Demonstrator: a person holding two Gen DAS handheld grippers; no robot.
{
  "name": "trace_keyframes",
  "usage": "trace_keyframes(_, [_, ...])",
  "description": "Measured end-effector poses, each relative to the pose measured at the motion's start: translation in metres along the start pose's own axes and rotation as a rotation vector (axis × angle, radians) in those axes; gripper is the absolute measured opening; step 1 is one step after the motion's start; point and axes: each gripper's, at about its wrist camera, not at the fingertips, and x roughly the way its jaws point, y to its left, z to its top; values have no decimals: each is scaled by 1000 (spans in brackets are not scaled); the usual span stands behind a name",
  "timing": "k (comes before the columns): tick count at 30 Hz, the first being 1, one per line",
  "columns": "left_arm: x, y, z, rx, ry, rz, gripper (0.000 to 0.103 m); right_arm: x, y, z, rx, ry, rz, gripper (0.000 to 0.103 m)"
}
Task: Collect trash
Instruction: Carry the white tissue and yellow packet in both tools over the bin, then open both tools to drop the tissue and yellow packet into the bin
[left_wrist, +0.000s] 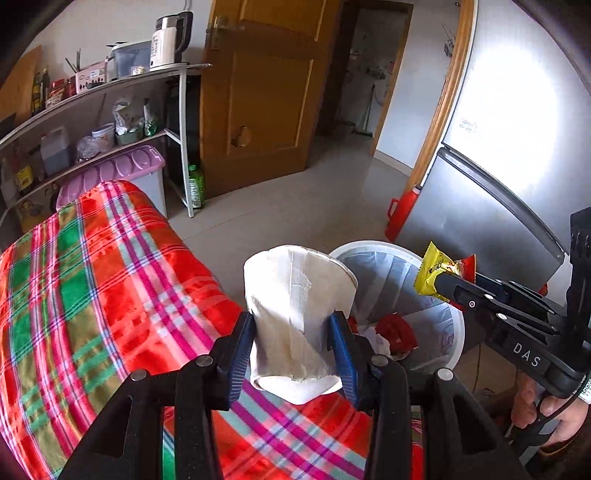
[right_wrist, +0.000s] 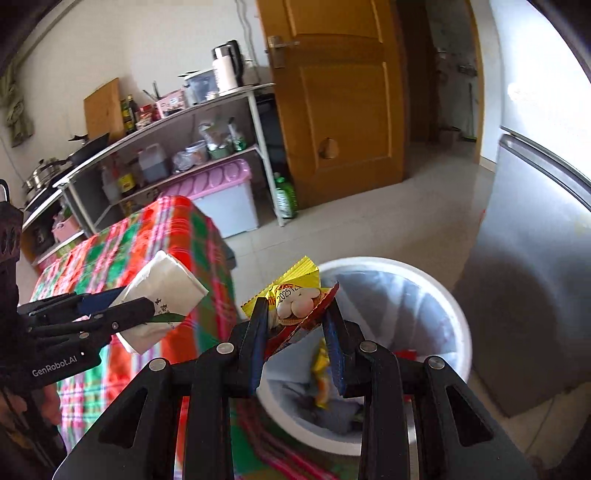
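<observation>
Carrying a crushed paper cup (left_wrist: 295, 314) clamped in my left gripper's (left_wrist: 297, 345) fingers and a snack wrapper (right_wrist: 295, 299) pinched in my right gripper (right_wrist: 295, 332), I'm at the lined bin (right_wrist: 436, 280) beside the plaid tabletop (left_wrist: 92, 277). Bin already holds trash; both drops remain.

A crushed white paper cup (left_wrist: 295, 317) hangs mouth-up at 9 o'clock of the lined white bin (right_wrist: 443, 295), a yellow-red snack wrapper (right_wrist: 295, 299) over its rim.
</observation>
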Motion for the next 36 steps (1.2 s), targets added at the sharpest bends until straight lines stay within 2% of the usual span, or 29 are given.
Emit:
trace_keyframes(2, [13,-12,2,2,18,-27,43,2,-16,-4,23,12,-21,30])
trace_keyframes(6, [30,-37,4,67,22,-17,44,12,-38,-13,50,41,-49,30])
trace_keyframes(8, [43,-44,4,58,55,-53,44,18,-46,-17,55,57,-62,30])
trace_keyframes(11, [58,-55,3,68,77,-56,45,26,-56,-23,64,79,-65,30])
trace_keyframes(21, [90,-66,-4,70,150,-61,46,55,-80,-39,94,172,-93,32])
trace_keyframes(24, [95,-66,-4,62,161,-71,48,60,-86,-41,106,189,-119,37])
trace_keyframes(26, [98,-66,-5,65,170,-49,48,61,-88,-42,117,191,-118,46])
trace_keyframes(31, [101,-64,-5,47,173,-52,49,58,-92,-41,136,182,-127,51])
trace_keyframes(36, [96,-66,-5,54,158,-45,53,52,-88,-40,122,170,-128,52])
